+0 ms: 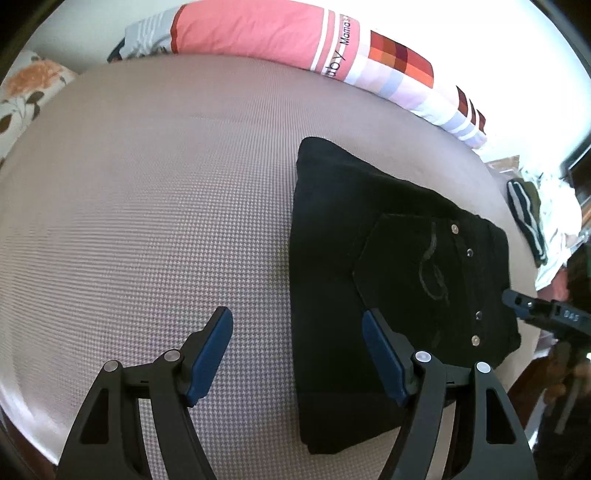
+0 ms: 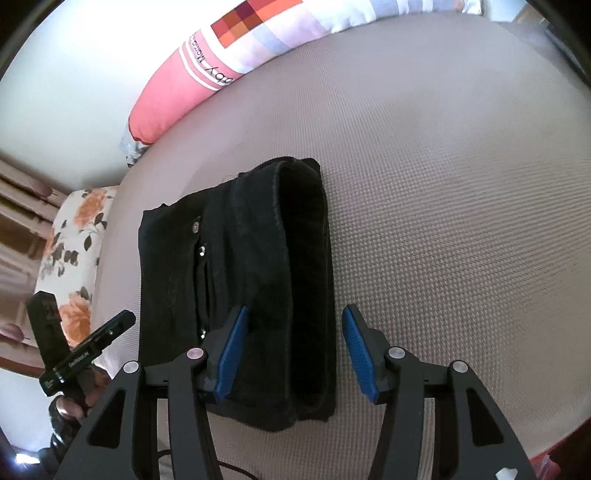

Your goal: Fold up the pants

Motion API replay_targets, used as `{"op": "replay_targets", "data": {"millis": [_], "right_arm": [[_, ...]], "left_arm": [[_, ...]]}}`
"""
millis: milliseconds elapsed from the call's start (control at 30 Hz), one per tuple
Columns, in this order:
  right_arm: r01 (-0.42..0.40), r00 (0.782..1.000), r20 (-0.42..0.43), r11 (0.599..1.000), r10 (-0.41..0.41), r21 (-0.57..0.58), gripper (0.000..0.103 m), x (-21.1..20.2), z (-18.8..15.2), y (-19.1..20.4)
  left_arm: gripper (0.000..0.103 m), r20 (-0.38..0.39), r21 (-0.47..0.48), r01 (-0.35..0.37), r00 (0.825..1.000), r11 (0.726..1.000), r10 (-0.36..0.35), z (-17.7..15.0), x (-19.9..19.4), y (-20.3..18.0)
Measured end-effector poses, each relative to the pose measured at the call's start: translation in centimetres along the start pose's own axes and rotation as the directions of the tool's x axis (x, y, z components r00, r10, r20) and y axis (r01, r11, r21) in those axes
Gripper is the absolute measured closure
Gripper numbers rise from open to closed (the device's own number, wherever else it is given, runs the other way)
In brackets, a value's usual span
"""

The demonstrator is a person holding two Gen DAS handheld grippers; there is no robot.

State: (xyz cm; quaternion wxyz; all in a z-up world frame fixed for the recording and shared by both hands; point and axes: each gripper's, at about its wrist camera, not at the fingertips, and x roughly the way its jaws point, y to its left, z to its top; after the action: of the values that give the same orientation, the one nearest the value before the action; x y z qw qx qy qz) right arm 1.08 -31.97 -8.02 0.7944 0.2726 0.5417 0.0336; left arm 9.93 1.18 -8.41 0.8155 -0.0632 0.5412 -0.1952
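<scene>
Black jeans [image 2: 236,295] were seen folded into compact stack on waffle-weave bedspread [image 2: 461,221], long axis along right gripper's [image 2: 291,350] fingers. Right gripper was held apart, straddling thick fold; left gripper [image 1: 297,354], also apart, empty, was offset to stack's left edge. Right judged nearer.

Setting: bedroom in a home. Evidence: a wide bed surface covered in beige waffle-textured fabric [image 1: 166,206], filling most of both views. A long bolster pillow, pink with white stripes, printed lettering and a red-orange checked patch [image 1: 258,33], lies along the far edge at 12 o'clock. A white pillow printed with orange flowers [image 2: 74,258] sits at 9 o'clock in the right wrist view. Loose heaped clothing, white and dark striped [image 1: 535,221], sits at 3 o'clock beyond the bed edge.
</scene>
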Motion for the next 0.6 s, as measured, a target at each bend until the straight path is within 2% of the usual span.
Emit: {"op": "replay_targets", "data": {"millis": [100,167,300,433,600], "right_arm": [[-0.057,0.998,-0.024,0.998,0.057,0.02,0.054,0.6,0.3,-1.2],[-0.121,0.991,-0.042,0.991,0.124,0.059,0.054,1.1,0.5,-2.3],[-0.198,0.977,-0.053,0.974,0.205,0.107,0.054,1.6,0.7,-4.0],[-0.254,0.962,-0.081,0.962,0.262,0.098,0.054,2.2,1.0,-4.6],[-0.306,0.943,-0.113,0.948,0.314,0.081,0.056,2.9,1.8,-4.7]], "left_arm": [[0.03,-0.031,-0.023,0.058,0.998,0.998,-0.059,0.4,0.5,0.3],[0.03,-0.053,-0.046,0.105,0.993,0.993,-0.107,0.7,0.8,0.6],[0.03,-0.093,-0.091,0.183,0.977,0.979,-0.191,1.2,1.4,1.2],[0.03,-0.133,-0.154,0.219,0.962,0.963,-0.24,1.5,2.4,1.9],[0.03,-0.135,-0.18,0.27,0.946,0.946,-0.295,1.9,2.5,2.5]]}}
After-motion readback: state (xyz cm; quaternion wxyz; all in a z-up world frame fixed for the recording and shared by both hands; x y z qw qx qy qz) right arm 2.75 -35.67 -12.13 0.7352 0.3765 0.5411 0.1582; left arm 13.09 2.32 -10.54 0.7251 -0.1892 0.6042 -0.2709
